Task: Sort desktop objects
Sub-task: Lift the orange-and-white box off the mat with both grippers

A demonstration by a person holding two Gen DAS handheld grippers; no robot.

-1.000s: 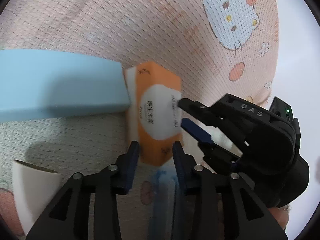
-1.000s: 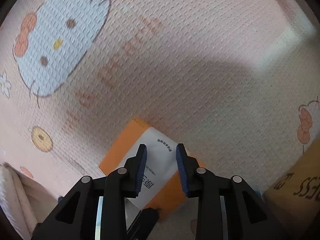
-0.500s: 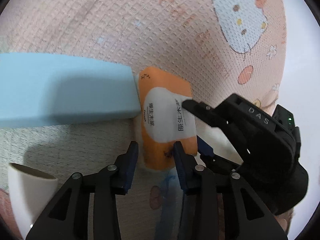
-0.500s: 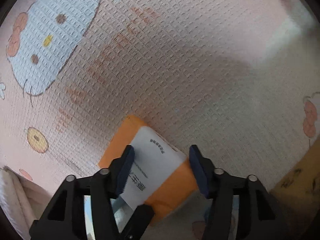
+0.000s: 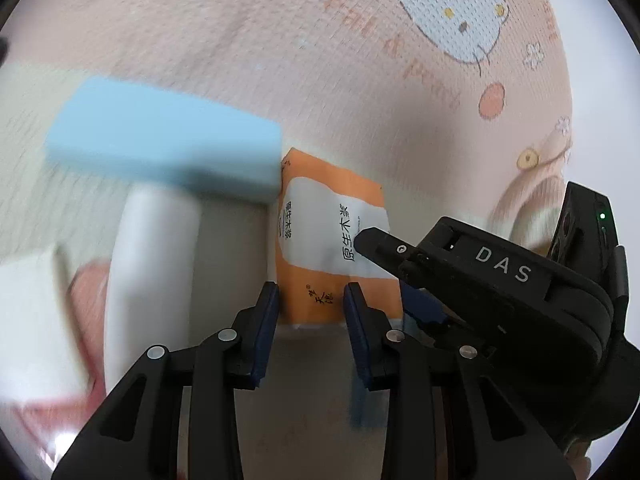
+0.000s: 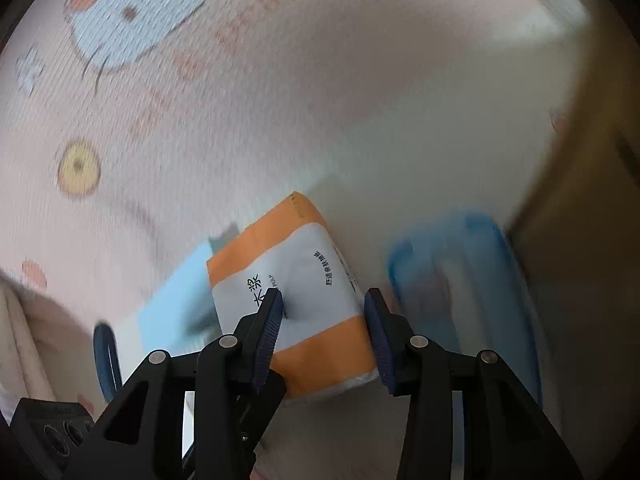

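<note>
Right gripper (image 6: 324, 312) fingers closing around soft orange tissue pack (image 6: 296, 280)

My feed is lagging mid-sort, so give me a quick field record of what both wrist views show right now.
surface: pink cartoon mat
tissue pack: orange and white, lying on the mat
blue block, touching the pack's far left corner
white tube, left of the pack
blue tray, right of the pack, blurred
left claw, closing, near end of pack between its fingers
right claw, closing, pack between its fingers, grip not confirmed
</note>
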